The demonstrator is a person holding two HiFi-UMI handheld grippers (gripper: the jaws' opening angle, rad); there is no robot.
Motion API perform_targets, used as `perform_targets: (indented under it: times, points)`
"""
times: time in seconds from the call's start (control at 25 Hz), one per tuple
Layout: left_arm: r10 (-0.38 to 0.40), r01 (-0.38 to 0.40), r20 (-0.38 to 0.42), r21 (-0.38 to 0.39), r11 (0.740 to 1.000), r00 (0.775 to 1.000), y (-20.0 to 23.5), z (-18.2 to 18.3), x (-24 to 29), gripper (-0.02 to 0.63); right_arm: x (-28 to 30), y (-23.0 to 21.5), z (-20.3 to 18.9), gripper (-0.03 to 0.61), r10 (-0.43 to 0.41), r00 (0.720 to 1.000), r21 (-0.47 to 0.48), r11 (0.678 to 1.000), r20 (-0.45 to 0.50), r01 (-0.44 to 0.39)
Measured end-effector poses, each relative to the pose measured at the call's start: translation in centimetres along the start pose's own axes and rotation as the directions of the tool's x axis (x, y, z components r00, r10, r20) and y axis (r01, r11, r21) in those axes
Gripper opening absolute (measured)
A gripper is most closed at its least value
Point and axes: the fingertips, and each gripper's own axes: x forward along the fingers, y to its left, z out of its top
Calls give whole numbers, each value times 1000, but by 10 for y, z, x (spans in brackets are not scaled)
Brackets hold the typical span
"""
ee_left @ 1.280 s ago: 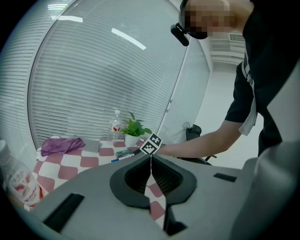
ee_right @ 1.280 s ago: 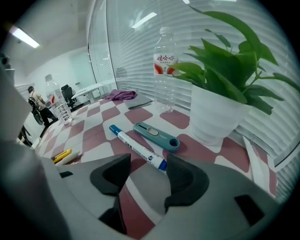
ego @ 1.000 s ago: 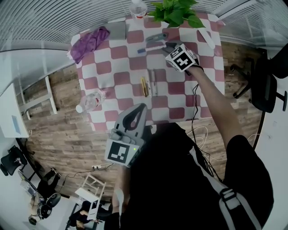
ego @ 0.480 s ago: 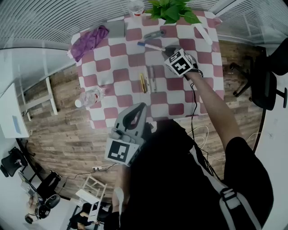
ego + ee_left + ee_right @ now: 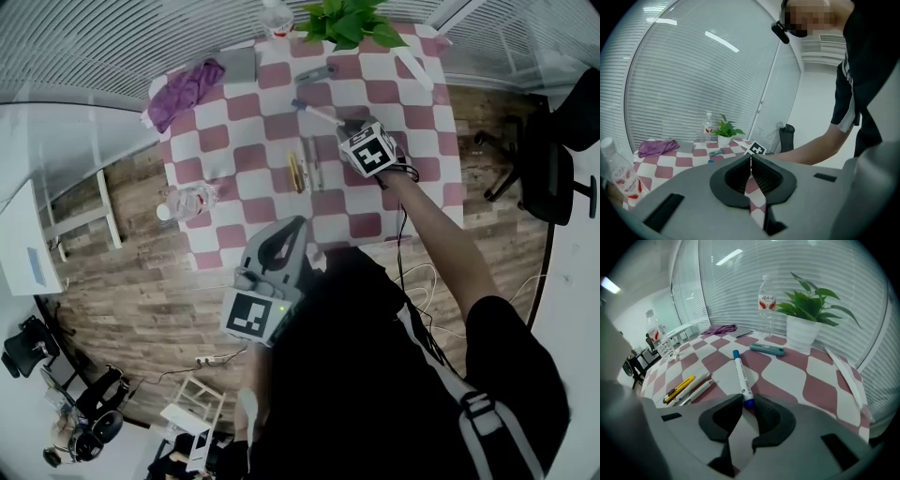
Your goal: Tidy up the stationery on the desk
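My right gripper (image 5: pixel 347 127) is over the red-and-white checked table (image 5: pixel 375 225), shut on one blue-capped end of a white marker (image 5: pixel 314 112). In the right gripper view the marker (image 5: pixel 740 373) points away from the jaws (image 5: pixel 749 401) toward the table's middle. A yellow utility knife (image 5: pixel 297 174) and two white pens (image 5: pixel 315 165) lie side by side left of it. A teal tool (image 5: pixel 317 72) lies farther back. My left gripper (image 5: pixel 296 223) hangs off the table's near edge, shut with nothing between its jaws (image 5: pixel 751 159).
A potted plant (image 5: pixel 352 23) and a water bottle (image 5: pixel 278 13) stand at the far edge. A purple cloth (image 5: pixel 185 89) and a grey pad (image 5: pixel 242 64) lie at the far left. Another bottle (image 5: pixel 187 203) is at the left edge, a white strip (image 5: pixel 413 73) at the right.
My right gripper has drawn back toward the near side with the marker in its jaws, away from the teal tool. The left gripper has stayed put.
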Motion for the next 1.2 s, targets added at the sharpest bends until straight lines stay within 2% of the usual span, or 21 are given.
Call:
perform_targets:
  times: [0.24, 0.52, 0.6, 0.76, 0.88, 0.96, 1.12, 1.2]
  points:
    - [-19, 18, 2, 18, 1000, 1000, 1, 4, -2, 34, -11, 14, -21, 92, -27, 1000, 167, 986, 5, 26]
    - [-49, 48, 10, 40, 998, 999, 0, 8, -5, 34, -27, 40, -46, 92, -42, 999, 400, 916, 20, 31]
    - [-59, 59, 10, 43, 997, 998, -2, 8, -6, 34, -31, 45, -52, 92, -60, 998, 478, 878, 26, 41]
    - [-75, 75, 5, 41, 996, 997, -4, 5, -8, 34, -44, 59, -65, 91, -72, 997, 637, 770, 33, 35]
    - [-85, 85, -2, 47, 995, 996, -4, 3, -11, 34, -49, 71, -74, 92, -88, 995, 718, 696, 43, 31]
    - [-94, 94, -4, 52, 994, 996, -3, 3, -13, 34, -51, 79, -78, 92, -105, 993, 749, 662, 49, 33]
    - [-112, 112, -13, 58, 992, 994, -2, 4, -17, 34, -54, 94, -84, 92, -121, 991, 784, 619, 52, 35]
    - [-123, 124, -18, 66, 990, 992, -2, 4, -18, 34, -54, 99, -84, 92, -119, 991, 816, 578, 63, 17]
